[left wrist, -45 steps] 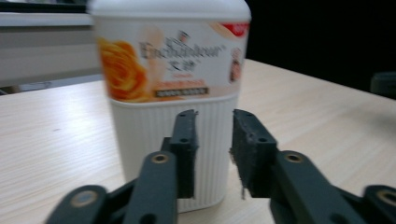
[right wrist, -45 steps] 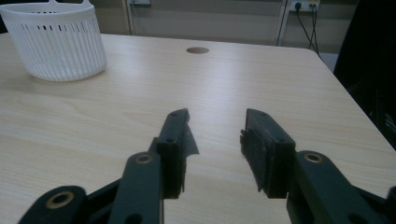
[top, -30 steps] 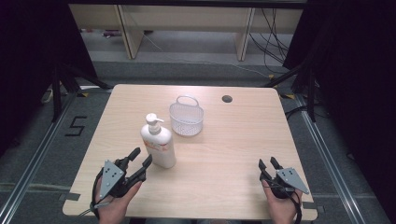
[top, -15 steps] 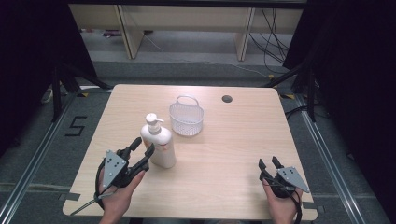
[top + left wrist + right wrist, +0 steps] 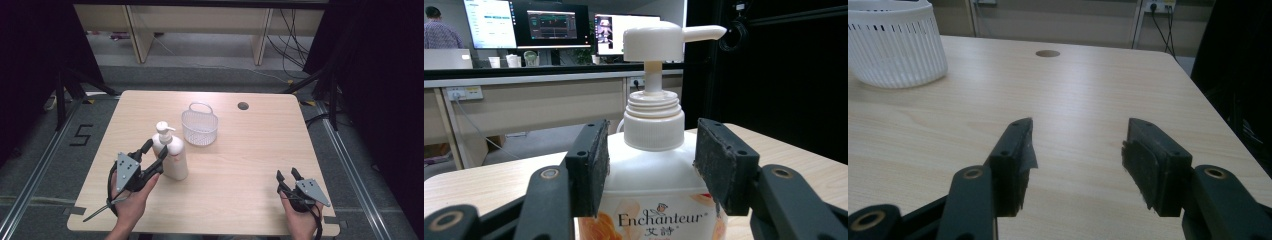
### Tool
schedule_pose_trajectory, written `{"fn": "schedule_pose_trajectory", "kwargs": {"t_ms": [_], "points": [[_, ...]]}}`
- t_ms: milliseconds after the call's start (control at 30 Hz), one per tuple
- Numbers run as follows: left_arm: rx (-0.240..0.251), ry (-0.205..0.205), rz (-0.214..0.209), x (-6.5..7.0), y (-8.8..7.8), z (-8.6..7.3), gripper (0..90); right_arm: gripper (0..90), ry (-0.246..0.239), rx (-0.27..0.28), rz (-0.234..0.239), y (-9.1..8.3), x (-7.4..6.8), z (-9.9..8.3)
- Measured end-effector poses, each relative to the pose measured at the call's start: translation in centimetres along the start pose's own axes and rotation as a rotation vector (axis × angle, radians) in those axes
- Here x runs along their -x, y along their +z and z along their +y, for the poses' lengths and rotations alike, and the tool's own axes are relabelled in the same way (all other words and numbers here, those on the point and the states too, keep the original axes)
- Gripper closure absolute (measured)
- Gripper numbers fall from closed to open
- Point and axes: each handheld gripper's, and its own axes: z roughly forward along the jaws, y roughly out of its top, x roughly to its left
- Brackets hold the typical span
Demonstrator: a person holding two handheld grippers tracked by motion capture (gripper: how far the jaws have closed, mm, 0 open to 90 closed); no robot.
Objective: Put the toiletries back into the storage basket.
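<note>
A white pump bottle [image 5: 176, 160] with an orange "Enchanteur" label stands upright on the table, left of centre. My left gripper [image 5: 155, 149] is open right at the bottle's near left side. In the left gripper view its pads [image 5: 591, 160] flank the bottle's [image 5: 654, 175] shoulder just below the cap, with small gaps showing, and the jaws have been opening a little. My right gripper [image 5: 287, 175] rests near the front right corner. Its jaws have just been opening, and in the right gripper view only bare table lies ahead of the right gripper [image 5: 1077, 145].
A white slatted basket [image 5: 200, 127] with a handle stands behind the bottle, and the right gripper view has it at the far left [image 5: 895, 45]. A round cable hole [image 5: 243, 106] is near the wooden table's [image 5: 250, 150] far edge. Shelving and cables stand beyond it.
My left gripper has risen and moved forward to the bottle, so its jaws now flank the shoulder. The right hand has stayed put while its jaws widened slightly.
</note>
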Motion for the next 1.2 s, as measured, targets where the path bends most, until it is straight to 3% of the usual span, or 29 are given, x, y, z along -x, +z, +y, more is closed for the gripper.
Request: {"fn": "schedule_pose_trajectory", "kwargs": {"t_ms": [400, 467, 533, 567, 600, 700, 733, 1000, 1033, 1200], "points": [[0.019, 0.007, 0.022, 0.4, 1.0, 0.9, 46.9, 45.3, -0.008, -0.011, -0.004, 0.0, -0.2, 0.0], [0.025, -0.003, 0.020, 0.5, 1.3, 1.0, 47.0, 45.3, -0.034, 0.000, -0.011, 0.0, 0.0, 0.1], [0.022, 0.004, 0.020, 0.4, 1.4, 1.3, 47.3, 45.2, 0.033, -0.017, -0.009, -0.1, -0.4, 0.0], [0.023, 0.008, 0.018, 0.4, 1.5, 1.4, 47.5, 45.2, -0.018, 0.001, -0.012, 0.0, 0.0, 0.1], [0.029, 0.008, 0.016, 0.5, 1.6, 1.6, 47.9, 45.2, -0.023, 0.004, -0.013, 0.0, 0.0, 0.1], [0.029, 0.010, 0.013, 0.5, 1.8, 2.0, 48.5, 45.1, -0.010, -0.004, -0.010, 0.0, -0.1, 0.1], [0.030, 0.011, 0.011, 0.5, 1.9, 2.1, 49.1, 45.0, 0.031, -0.027, -0.004, -0.2, -0.4, 0.1], [0.022, 0.013, 0.004, 0.5, 2.4, 2.7, 50.8, 44.8, -0.009, -0.020, -0.003, -0.1, -0.1, 0.1], [0.024, 0.011, 0.003, 0.5, 2.5, 2.8, 50.9, 44.8, 0.009, -0.033, -0.001, -0.1, -0.2, 0.1], [0.015, 0.009, 0.002, 0.5, 2.7, 3.1, 52.1, 44.6, -0.007, -0.016, 0.011, 0.1, -0.1, 0.1]]}}
